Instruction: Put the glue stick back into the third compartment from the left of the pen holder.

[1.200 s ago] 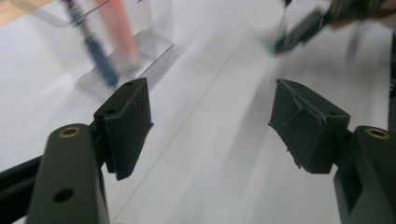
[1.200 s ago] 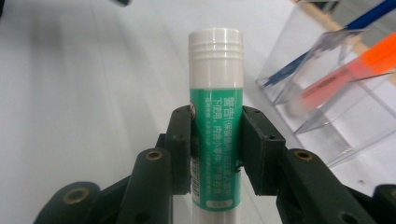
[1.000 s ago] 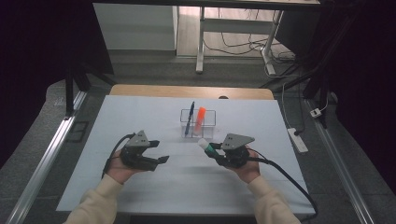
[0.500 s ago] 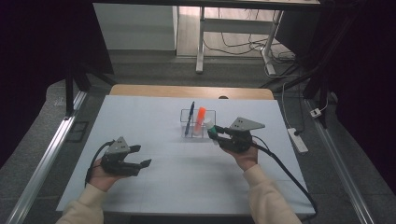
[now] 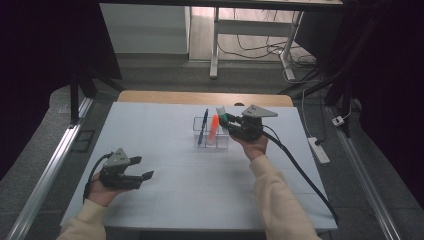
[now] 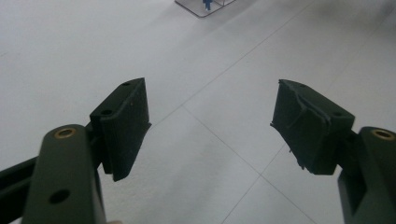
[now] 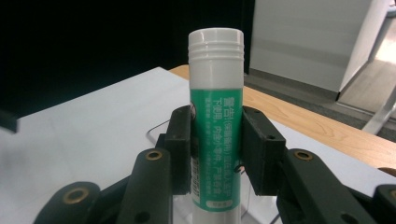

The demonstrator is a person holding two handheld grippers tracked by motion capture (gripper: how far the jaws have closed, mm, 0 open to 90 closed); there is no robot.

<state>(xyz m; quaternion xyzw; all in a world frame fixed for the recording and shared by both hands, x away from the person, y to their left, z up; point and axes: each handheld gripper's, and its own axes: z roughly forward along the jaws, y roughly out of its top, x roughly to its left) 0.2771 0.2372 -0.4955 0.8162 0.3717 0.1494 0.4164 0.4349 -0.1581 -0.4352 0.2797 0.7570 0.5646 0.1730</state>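
The right tongs [image 5: 226, 121] clench an upright green glue stick [image 7: 216, 126] above the clear organizer box [image 5: 212, 142] near the worktop's [image 5: 160, 125] far edge. A blue pen [image 5: 202, 127] and an orange marker [image 5: 214, 128] stand inside. The left tongs [image 5: 142, 168] gape, released, near the front-left corner.

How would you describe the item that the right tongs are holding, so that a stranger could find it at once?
Start at the white table cover and go to the clear plastic organiser box near its far edge. Just right of it, the right tongs clamp an upright green-and-white glue stick. Unlike the blue pen and orange marker in the box, it has a white ribbed cap.
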